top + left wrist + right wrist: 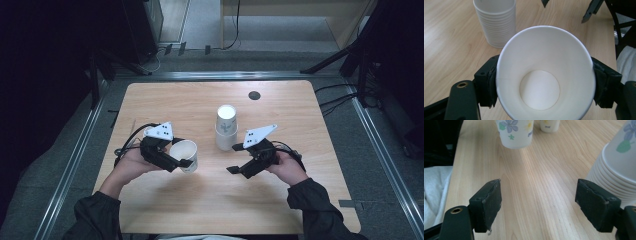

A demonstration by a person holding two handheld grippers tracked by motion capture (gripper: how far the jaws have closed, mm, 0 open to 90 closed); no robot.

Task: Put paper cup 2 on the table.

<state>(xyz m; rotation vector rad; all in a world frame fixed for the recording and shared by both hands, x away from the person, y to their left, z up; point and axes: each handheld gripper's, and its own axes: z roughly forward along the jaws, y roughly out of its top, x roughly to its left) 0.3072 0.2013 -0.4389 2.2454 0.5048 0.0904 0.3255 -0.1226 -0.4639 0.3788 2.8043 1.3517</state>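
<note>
I have a single paper cup (pixel 184 155) clamped in my left gripper (pixel 183 161); the pads (pixel 490 86) press on opposite sides of its wall just under the rim, so the jaws stand partway closed around it. In the left gripper view the cup's mouth faces the camera and I can see its round white bottom. From the high view the cup sits at about 8 o'clock from the middle of the worktop (pixel 210 200), tilted with its mouth up and toward the left hand (pixel 131 162).

The stack of paper cups (pixel 226 127) stands upright near the centre of the worktop, at about 1 o'clock from the held cup and clear of it. In the right gripper view its flower print and ribbed rims show at 2 o'clock.

My right gripper (pixel 234 170) is wide open with nothing between its jaws, only bare wood. It hovers just at 5 o'clock of the stack, held by the right hand (pixel 287 167), pointing toward the held cup.

A small dark round disc (pixel 254 95) lies at the far edge of the worktop, at 1 o'clock from the stack.
</note>
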